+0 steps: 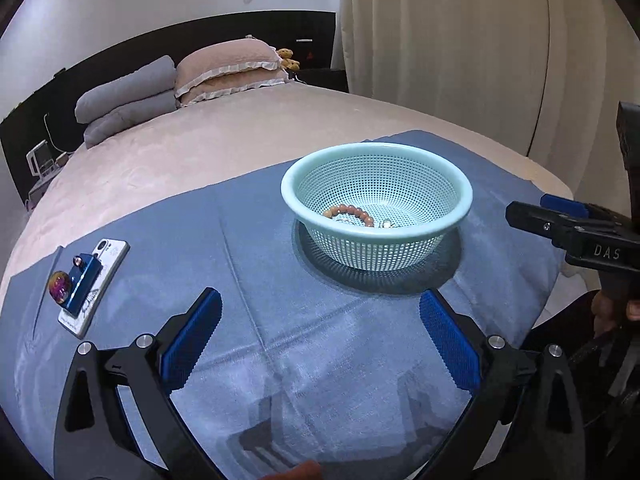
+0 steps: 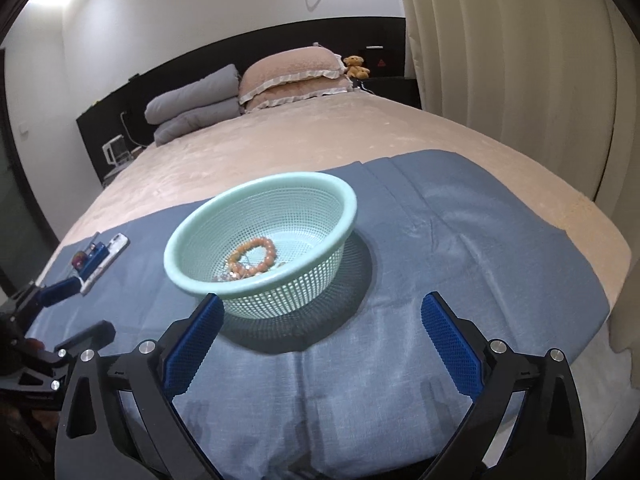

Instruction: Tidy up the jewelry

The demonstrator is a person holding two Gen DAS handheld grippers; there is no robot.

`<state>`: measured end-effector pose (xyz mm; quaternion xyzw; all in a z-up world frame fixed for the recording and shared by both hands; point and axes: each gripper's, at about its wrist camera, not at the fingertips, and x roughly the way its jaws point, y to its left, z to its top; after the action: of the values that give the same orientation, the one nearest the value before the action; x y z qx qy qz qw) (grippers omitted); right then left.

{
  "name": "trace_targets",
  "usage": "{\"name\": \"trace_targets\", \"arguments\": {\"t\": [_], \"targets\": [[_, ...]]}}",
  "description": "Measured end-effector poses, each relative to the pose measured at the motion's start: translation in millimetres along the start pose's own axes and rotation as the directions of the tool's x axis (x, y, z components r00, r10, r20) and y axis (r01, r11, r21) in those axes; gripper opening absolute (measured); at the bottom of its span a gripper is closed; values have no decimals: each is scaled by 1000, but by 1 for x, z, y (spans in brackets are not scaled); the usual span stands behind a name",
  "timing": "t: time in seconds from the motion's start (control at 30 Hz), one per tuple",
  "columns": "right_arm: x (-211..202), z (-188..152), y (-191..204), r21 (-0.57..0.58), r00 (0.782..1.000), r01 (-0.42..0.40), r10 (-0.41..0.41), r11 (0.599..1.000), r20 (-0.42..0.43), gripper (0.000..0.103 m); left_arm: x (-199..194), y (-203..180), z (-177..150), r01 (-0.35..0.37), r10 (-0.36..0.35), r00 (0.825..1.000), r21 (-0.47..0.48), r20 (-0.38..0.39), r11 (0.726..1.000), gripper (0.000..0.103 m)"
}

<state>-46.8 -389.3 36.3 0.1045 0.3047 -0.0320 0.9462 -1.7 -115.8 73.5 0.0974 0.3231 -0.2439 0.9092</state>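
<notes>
A mint green mesh basket [image 1: 460,196] stands on a blue cloth [image 1: 248,264] on the bed; it also shows in the right wrist view [image 2: 348,196]. Inside lie an orange bead bracelet [image 1: 349,213] [image 2: 256,258] and some silvery jewelry [image 2: 228,277]. My left gripper [image 1: 320,312] is open and empty, just in front of the basket. My right gripper [image 2: 322,316] is open and empty, its left finger close to the basket's near wall. The right gripper also shows at the right edge of the left wrist view [image 1: 560,220].
A white phone [image 1: 94,286] with a blue clip mount and a shiny round knob lies at the cloth's left end; it also shows in the right wrist view [image 2: 102,258]. Pillows [image 1: 224,72] and a teddy bear [image 1: 289,59] lie at the headboard. Curtains [image 1: 460,40] hang on the right.
</notes>
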Motion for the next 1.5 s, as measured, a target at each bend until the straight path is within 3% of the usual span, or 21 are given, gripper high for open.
{"name": "trace_targets", "arguments": {"t": [0.17, 0.4, 0.57, 0.7, 1.5], "targets": [[4, -2, 19, -93, 998, 65, -65, 994, 0, 95, -2, -7, -5, -31, 31, 1000, 27, 3, 999, 97], [10, -4, 31, -148, 996, 86, -88, 985, -10, 95, 1, -2, -6, -16, 16, 1000, 3, -2, 1000, 97], [11, -6, 32, -155, 995, 96, -98, 983, -8, 95, 5, -2, -7, -46, 46, 999, 0, -8, 999, 97], [11, -6, 34, -164, 995, 99, -102, 981, -7, 95, 11, 2, -7, -19, 18, 999, -25, -33, 1000, 97], [12, -7, 37, -178, 994, 100, -104, 979, -13, 95, 20, 0, -10, -32, 31, 997, -15, -71, 999, 97]]}}
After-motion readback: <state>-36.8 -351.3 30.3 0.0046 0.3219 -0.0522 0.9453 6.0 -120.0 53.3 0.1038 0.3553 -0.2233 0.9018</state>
